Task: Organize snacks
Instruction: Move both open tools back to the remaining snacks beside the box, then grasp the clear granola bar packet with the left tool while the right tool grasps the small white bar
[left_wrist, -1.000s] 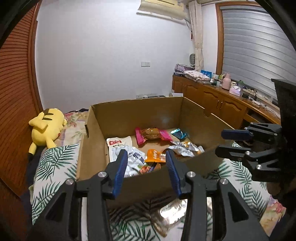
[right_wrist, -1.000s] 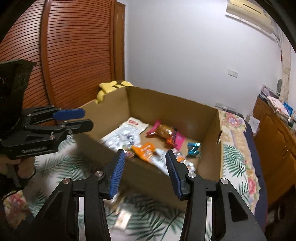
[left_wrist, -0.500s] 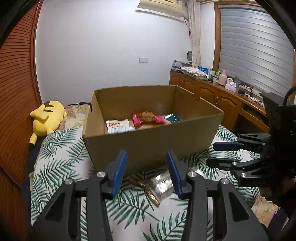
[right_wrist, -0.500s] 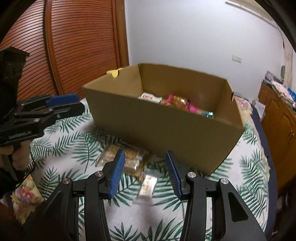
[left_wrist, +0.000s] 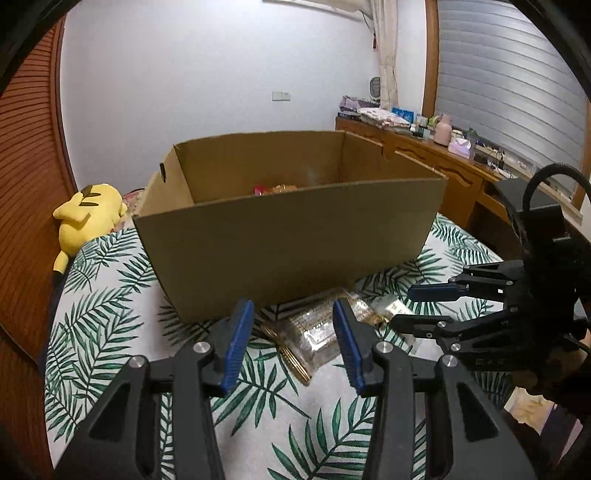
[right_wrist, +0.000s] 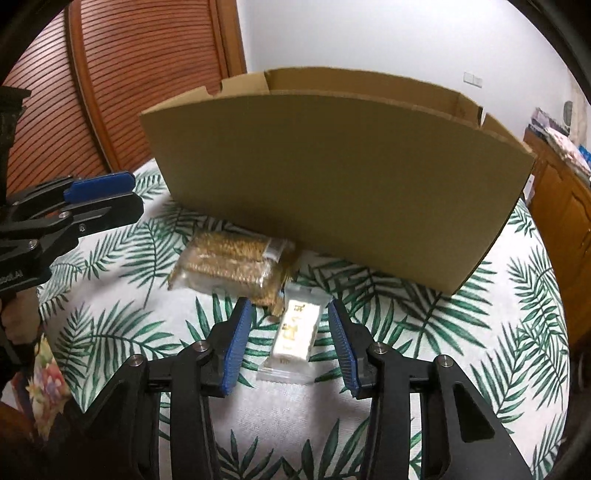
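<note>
Closing around a white packet (right_wrist: 295, 334) lying on the bed (right_wrist: 424, 325), the right tongs (right_wrist: 290, 341) are straddling it, pads not yet pressing. The left tongs (left_wrist: 291, 341) are standing open and empty over a clear cracker pack (left_wrist: 314, 332), which is touching the packet. Just behind both, the box (left_wrist: 288, 236) is already holding some snacks (left_wrist: 275, 189), so the sorting is looking partly done, with these two still left out. Farther off, a yellow plush (left_wrist: 88, 214) is lying by the slatted wooden door (right_wrist: 147, 74), and a cluttered wooden cabinet (left_wrist: 443, 162) is running under the window.
</note>
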